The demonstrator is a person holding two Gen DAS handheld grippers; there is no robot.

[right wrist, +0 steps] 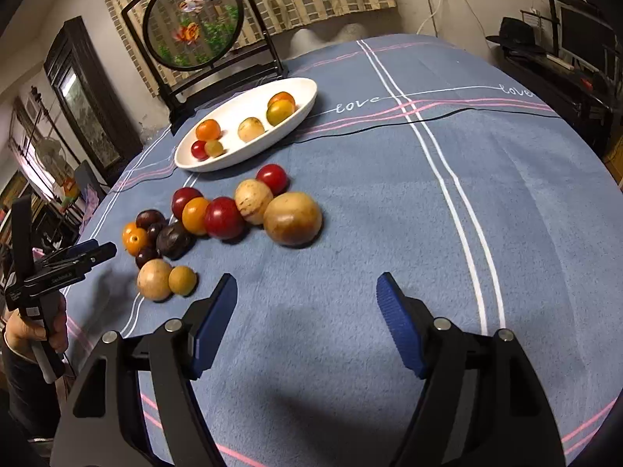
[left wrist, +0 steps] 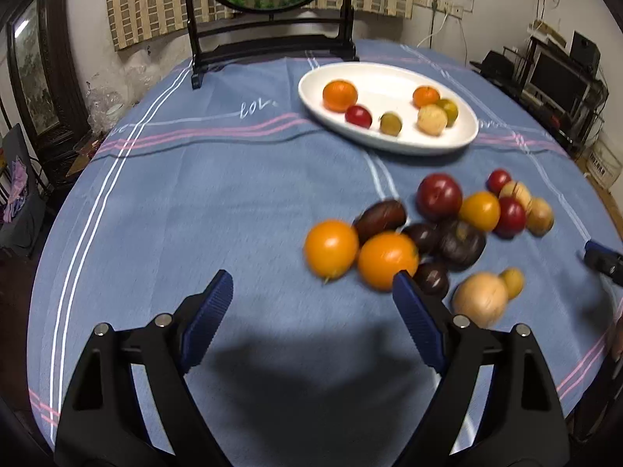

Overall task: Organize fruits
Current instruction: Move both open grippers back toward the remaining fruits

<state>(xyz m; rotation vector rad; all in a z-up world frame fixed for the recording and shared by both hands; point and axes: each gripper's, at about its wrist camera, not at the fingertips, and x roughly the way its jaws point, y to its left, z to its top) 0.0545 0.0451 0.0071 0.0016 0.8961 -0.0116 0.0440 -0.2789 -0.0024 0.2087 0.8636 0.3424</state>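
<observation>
- The counter (right wrist: 389, 233) is covered by a blue cloth with white and pink stripes and the word "love" stitched in white.
- At its far edge stands a round embroidered screen (right wrist: 193, 25) in a dark wooden frame, showing an orange goldfish and green plants.
- A white oval dish (left wrist: 389, 78) sits just in front of that screen; six fruits lie in it: two oranges, a red one, two greenish-yellow ones and a pale tan one.
- The left gripper (left wrist: 313, 282) hangs over bare cloth with its blue-padded jaws spread wide and nothing between them; the right-hand pad lies just before one orange of the pile.
- The right gripper (right wrist: 307, 286) is likewise spread apart and empty, above the cloth nearer than the pile.
- A person's hand (right wrist: 37, 330) grasps the handle of the left gripper at the left edge of the right wrist view.
- The loose fruit pile (right wrist: 218, 218) lies on the cloth between the dish and the grippers, its pieces touching one another: oranges, red plums, dark purple fruits and tan ones.
- The biggest tan fruit (right wrist: 293, 218) is at the pile's right end in the right wrist view.
- A small tan fruit (right wrist: 182, 280) touches a larger tan one at the near edge.
</observation>
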